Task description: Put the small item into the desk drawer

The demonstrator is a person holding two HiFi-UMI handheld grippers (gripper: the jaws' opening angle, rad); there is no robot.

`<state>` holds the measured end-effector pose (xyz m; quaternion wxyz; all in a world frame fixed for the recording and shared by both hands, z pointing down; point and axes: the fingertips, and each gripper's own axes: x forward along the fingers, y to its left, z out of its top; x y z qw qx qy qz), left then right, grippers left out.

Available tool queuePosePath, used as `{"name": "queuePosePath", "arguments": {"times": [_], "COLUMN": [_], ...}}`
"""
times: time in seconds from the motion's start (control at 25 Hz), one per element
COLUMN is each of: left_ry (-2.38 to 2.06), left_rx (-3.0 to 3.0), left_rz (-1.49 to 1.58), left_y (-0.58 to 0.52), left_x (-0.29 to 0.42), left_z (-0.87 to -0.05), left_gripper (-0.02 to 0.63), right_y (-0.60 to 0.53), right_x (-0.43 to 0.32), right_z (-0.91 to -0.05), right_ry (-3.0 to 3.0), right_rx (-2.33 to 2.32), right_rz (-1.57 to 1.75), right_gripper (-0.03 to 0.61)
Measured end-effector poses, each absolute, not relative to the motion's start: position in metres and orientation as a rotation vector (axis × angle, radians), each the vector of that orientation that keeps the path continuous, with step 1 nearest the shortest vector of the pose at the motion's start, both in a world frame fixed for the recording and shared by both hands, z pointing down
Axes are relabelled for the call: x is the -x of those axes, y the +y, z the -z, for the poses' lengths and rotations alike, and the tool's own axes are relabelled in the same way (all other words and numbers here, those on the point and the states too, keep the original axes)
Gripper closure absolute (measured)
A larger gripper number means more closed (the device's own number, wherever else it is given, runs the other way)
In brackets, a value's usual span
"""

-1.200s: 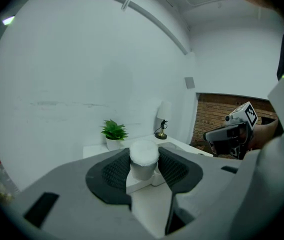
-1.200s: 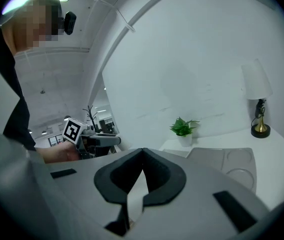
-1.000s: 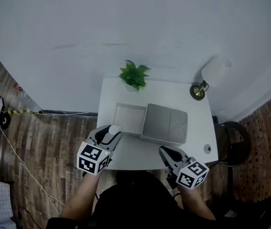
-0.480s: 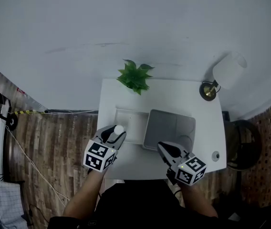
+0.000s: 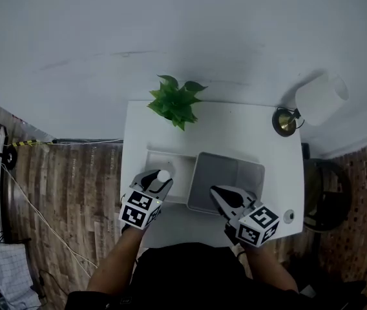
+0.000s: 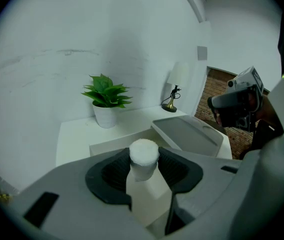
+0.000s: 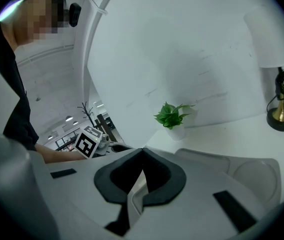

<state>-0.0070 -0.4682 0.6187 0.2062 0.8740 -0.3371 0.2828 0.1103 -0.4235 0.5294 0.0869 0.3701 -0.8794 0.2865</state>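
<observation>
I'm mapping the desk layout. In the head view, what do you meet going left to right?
left tool shut on the small white bottle → grey tray → lamp. The plant and right tool overlap these, so they are left out.

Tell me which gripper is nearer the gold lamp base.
Right. The right gripper hangs over the grey tray, lamp base beyond it; the left gripper is farther off, by the drawer.

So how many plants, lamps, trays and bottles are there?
Plant: 1
Lamp: 1
Tray: 1
Bottle: 1
Total: 4
</observation>
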Motion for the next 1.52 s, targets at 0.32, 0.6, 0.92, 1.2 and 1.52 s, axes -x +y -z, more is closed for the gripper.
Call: {"name": "queuePosePath", "arguments": {"times": [0.32, 0.6, 0.92, 1.2, 1.52], "left_ry": [-0.882, -0.825, -0.778, -0.834, -0.925], "left_rx": [-2.474, -2.491, -2.54, -2.546, -2.58], "left_rz": [-0.91, -0.911, -0.927, -0.945, -0.861], "left_y": [-0.491, -0.493, -0.486, -0.488, -0.477], "left_x": [-0.009, -0.021, -0.028, -0.019, -0.003], "left_z": [-0.642, -0.641, -0.647, -0.632, -0.595], "left_gripper": [0.436, 0.436, 0.434, 0.434, 0.434], "right_y": [-0.44, -0.453, -0.449, -0.439, -0.421], "right_x": [-0.115, -0.11, -0.114, -0.118, -0.113], "right_z": [-0.552, -0.555, -0.553, -0.545, -0.527], "right_ry": [-2.561, -2.566, -2.561, -2.573, -2.608], "right_rx": [-1.071, -1.05, -1.071, -1.105, -1.125], "right_rz": [-0.919, -0.919, -0.915, -0.897, -0.83], "right_gripper": [0.575, 0.575, 0.575, 0.575, 0.575]}}
